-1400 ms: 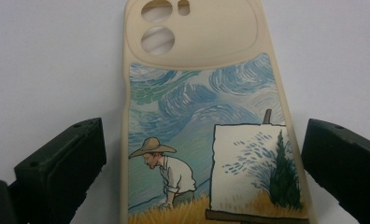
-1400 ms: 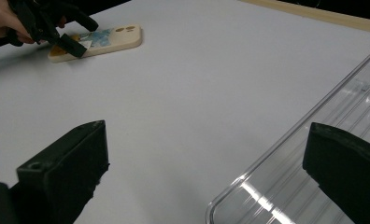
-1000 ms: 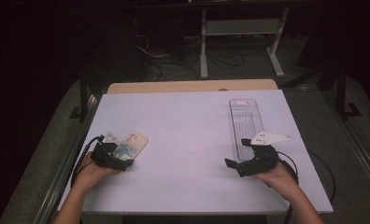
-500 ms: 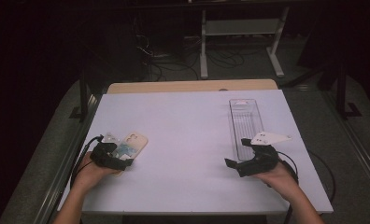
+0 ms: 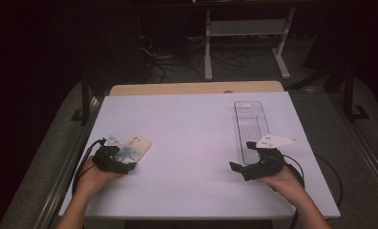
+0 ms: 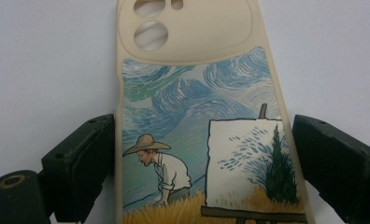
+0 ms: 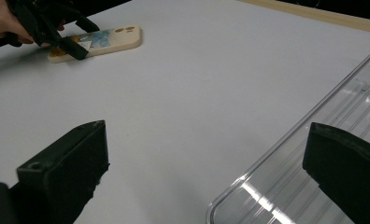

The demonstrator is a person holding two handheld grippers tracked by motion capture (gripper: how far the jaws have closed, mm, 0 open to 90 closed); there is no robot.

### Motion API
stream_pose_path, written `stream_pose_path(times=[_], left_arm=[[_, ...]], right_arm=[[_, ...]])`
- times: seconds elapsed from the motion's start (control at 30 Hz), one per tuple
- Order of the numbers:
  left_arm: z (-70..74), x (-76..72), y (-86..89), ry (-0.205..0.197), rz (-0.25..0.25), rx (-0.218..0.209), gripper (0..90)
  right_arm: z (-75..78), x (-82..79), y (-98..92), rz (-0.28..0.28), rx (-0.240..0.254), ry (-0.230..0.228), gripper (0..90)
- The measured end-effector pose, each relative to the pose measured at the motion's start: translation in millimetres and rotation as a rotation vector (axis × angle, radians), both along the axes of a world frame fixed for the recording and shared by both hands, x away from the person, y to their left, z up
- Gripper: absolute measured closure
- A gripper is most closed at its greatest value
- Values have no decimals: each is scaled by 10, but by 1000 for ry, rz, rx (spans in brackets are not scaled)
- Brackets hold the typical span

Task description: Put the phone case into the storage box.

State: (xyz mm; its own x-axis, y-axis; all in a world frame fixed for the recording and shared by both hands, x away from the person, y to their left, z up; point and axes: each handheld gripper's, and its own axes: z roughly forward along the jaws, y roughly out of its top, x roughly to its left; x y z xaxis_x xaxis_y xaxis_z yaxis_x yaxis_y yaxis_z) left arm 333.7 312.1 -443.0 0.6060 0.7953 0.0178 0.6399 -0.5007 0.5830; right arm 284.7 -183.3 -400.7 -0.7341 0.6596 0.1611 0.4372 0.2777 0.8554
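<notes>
A beige phone case [image 5: 138, 144] printed with a painter in a straw hat lies flat on the white table [image 5: 192, 124] at the near left. My left gripper [image 5: 126, 156] straddles its lower half. In the left gripper view the phone case [image 6: 197, 93] fills the gap and both black pads [image 6: 87, 154] touch its long edges; the jaws have just been closing on it. My right gripper [image 5: 244, 156] rests at the near right, open with nothing between its jaws, beside the near end of a clear plastic tray [image 5: 250, 121]. The right gripper view shows the tray's corner [image 7: 276, 154], the phone case [image 7: 115, 37] and the left gripper [image 7: 82, 38].
The clear tray runs lengthwise toward the far right of the table and holds nothing. A wooden strip [image 5: 196, 88] borders the table's far edge. Beyond it stand a metal frame [image 5: 244, 28] and loose cables on a dark floor.
Both hands have stayed in place. No visible difference between the earlier high views and now.
</notes>
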Motion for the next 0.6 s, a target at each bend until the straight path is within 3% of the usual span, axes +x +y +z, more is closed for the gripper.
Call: stream_pose_path(times=[0.3,0.6], left_arm=[[7,8,-1,8,3,-2,89],[47,19,29,17,-4,-33,110]], right_arm=[[-7,43,-4,-13,7,-18,0],[-8,38,-6,-12,6,-19,0]])
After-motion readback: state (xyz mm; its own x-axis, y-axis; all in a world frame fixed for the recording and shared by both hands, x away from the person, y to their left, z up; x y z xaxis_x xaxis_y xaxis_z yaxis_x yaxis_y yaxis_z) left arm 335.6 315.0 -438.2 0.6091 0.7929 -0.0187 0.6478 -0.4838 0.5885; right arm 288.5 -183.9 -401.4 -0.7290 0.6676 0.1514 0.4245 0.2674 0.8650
